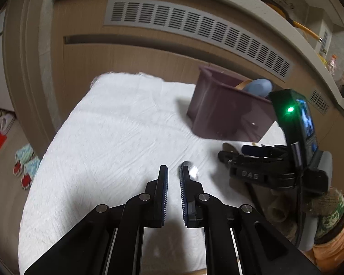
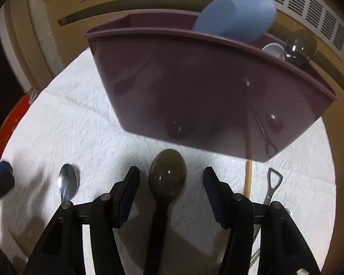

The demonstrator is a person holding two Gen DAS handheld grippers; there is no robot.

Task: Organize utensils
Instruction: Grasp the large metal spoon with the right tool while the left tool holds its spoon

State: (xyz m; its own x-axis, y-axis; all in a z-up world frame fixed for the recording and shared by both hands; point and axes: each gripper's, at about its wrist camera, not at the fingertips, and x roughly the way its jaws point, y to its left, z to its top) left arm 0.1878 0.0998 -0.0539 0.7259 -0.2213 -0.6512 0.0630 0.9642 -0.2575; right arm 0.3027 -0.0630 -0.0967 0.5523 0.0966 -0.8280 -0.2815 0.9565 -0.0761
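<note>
White cloth (image 2: 75, 119) – right tool (image 2: 171, 181) open astride dark spoon (image 2: 167, 178); left tool (image 1: 173, 173) apparently shut, empty.

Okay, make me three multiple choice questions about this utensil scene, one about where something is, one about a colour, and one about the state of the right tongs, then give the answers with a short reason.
1. Where does the brown spoon lie?
A. Inside the bin
B. On the white cloth, between the fingers of the right tongs
C. On the floor

2. What colour is the utensil bin?
A. Dark purple
B. Bright yellow
C. White

3. How do the right tongs stand?
A. Shut on the spoon
B. Open, with pads clear of the spoon
C. Out of view

Answers: 1 B, the bowl of the spoon rests on the cloth midway between the two fingers. 2 A, its wall and rim show a dark purple in both views. 3 B, cloth shows on each side of the spoon, between it and each pad.
</note>
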